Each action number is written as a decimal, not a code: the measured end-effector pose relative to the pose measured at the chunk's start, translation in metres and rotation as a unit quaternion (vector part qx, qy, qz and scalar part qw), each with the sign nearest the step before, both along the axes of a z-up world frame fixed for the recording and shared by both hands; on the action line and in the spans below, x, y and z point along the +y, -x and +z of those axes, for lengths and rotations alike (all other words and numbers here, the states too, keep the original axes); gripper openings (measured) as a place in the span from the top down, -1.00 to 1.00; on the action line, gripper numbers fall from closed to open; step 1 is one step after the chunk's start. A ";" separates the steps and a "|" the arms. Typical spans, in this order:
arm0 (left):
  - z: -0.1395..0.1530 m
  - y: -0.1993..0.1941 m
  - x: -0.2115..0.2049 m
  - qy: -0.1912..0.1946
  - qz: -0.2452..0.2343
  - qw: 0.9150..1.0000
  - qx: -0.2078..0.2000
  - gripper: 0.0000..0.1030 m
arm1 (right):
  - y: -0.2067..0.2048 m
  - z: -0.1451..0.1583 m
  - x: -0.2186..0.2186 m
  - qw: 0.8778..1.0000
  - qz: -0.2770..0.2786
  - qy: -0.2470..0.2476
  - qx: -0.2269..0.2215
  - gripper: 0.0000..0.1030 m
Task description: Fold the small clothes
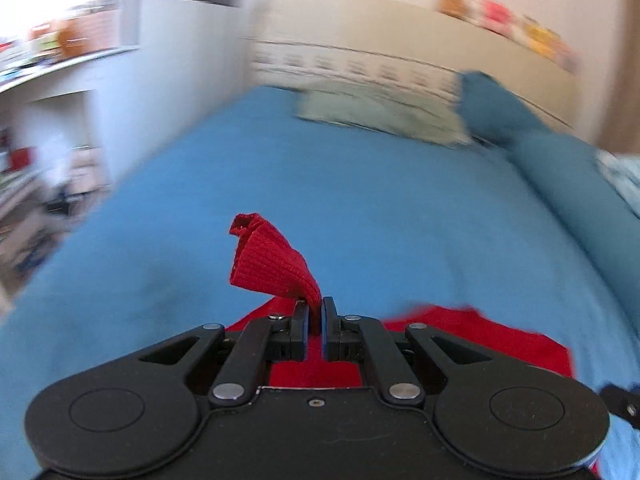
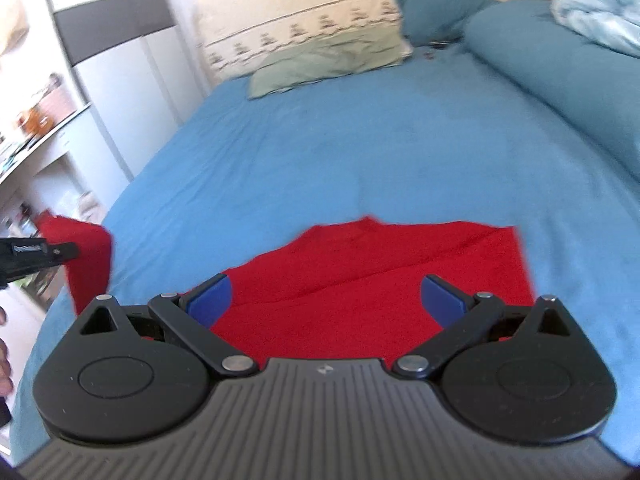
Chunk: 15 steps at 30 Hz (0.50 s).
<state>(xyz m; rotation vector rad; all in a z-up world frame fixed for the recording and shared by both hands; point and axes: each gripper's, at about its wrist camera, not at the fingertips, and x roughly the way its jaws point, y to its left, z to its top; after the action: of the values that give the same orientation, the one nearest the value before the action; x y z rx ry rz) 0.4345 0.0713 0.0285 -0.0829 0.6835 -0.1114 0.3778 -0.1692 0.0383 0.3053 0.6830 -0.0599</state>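
Red knitted garment (image 2: 380, 276) lies spread on the blue bed sheet (image 2: 320, 152), most of it flat just ahead of the right gripper (image 2: 326, 300), whose blue-padded fingers (image 2: 210, 300) stand wide apart above the cloth, holding nothing. One end of the garment is pinched between the closed jaws of the left gripper (image 1: 318, 316); that ribbed end (image 1: 268, 260), perhaps a sleeve cuff, sticks up past the fingertips, lifted off the sheet. From the right wrist view this raised part hangs at the bed's left edge. A pale green pillow (image 2: 328, 60) and a rolled teal duvet (image 2: 560, 72) rest at the far end of the bed.
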 end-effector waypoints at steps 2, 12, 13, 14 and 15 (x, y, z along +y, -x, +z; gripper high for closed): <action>-0.016 0.000 -0.048 0.000 -0.043 0.999 0.011 0.90 | 0.005 -0.005 -0.028 1.000 -0.017 0.000 0.005 -1.00; -0.146 -0.010 -0.176 -0.044 -0.134 0.980 0.142 0.89 | 0.017 -0.072 -0.111 0.997 -0.035 -0.002 0.075 -1.00; -0.148 -0.010 -0.177 -0.047 -0.133 0.980 0.142 0.89 | 0.016 -0.078 -0.114 0.996 -0.033 -0.005 0.080 -1.00; -0.149 -0.013 -0.176 -0.046 -0.134 0.980 0.143 0.87 | 0.014 -0.082 -0.114 0.996 -0.031 -0.005 0.083 -1.00; -0.147 -0.013 -0.175 -0.043 -0.136 0.979 0.144 0.82 | 0.012 -0.085 -0.115 0.996 -0.029 -0.004 0.087 -1.00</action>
<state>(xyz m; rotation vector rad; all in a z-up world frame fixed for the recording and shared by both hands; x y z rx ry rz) 0.4473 -0.1040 -0.1187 0.0800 0.9875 -0.3364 0.3659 -0.2842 -0.0466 0.3304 0.8462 -0.1410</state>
